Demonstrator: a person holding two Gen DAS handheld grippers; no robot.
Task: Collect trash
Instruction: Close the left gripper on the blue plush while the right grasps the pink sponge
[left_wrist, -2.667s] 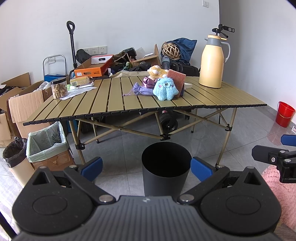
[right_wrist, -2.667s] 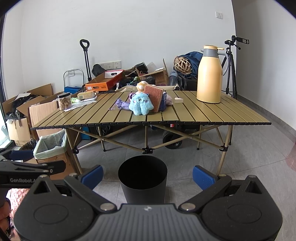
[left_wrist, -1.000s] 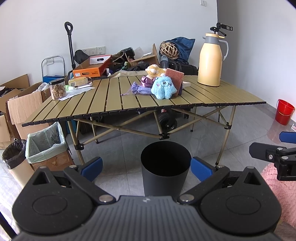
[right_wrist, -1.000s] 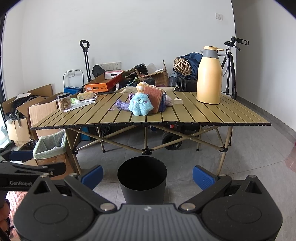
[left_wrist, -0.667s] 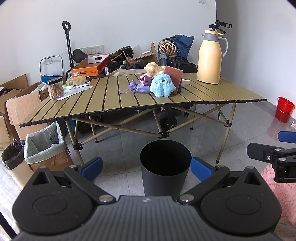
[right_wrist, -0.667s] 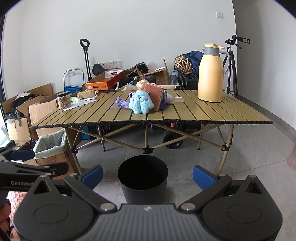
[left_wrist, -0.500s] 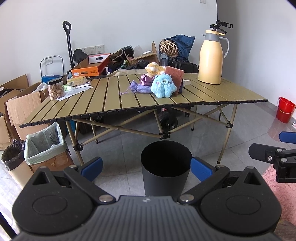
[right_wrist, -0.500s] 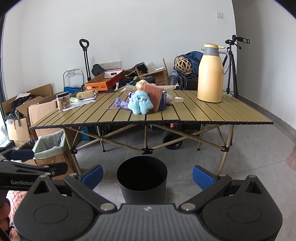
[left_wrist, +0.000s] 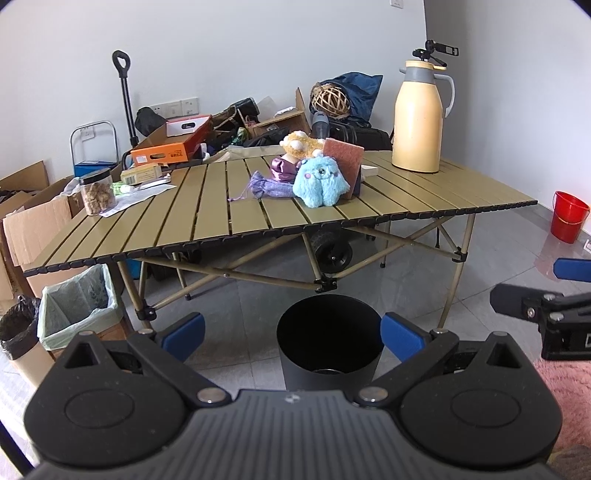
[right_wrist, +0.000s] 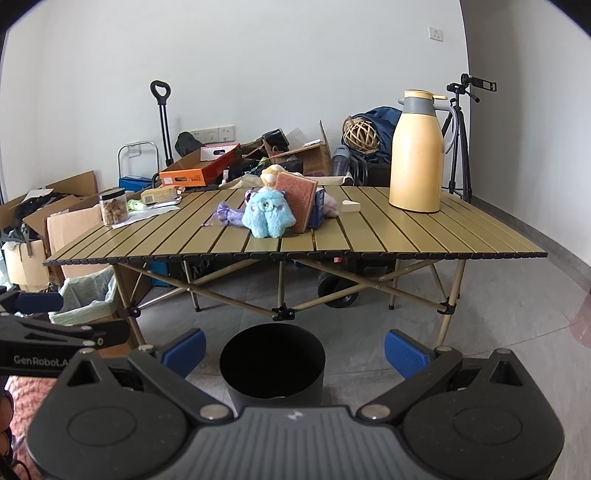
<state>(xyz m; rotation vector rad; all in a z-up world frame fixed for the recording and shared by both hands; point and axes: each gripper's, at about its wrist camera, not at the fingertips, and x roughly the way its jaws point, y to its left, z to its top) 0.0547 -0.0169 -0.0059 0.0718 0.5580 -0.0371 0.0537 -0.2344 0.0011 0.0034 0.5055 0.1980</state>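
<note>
grippers, left (left_wrist: 291, 334) and right (right_wrist: 293, 347): both spread wide and empty, barely shifted over the last seconds. black bin (left_wrist: 328, 341) stands on the floor before the folding table (left_wrist: 406, 199); collection appears not yet begun.

Little has changed. In the left wrist view the desk (left_wrist: 369, 206) and the yellow jug (left_wrist: 419, 118) sit slightly higher in the frame than 2.7 s ago, and the black bin (left_wrist: 328, 343) at lower centre has edged a touch left. The right wrist view shows a similar slight drift.
</note>
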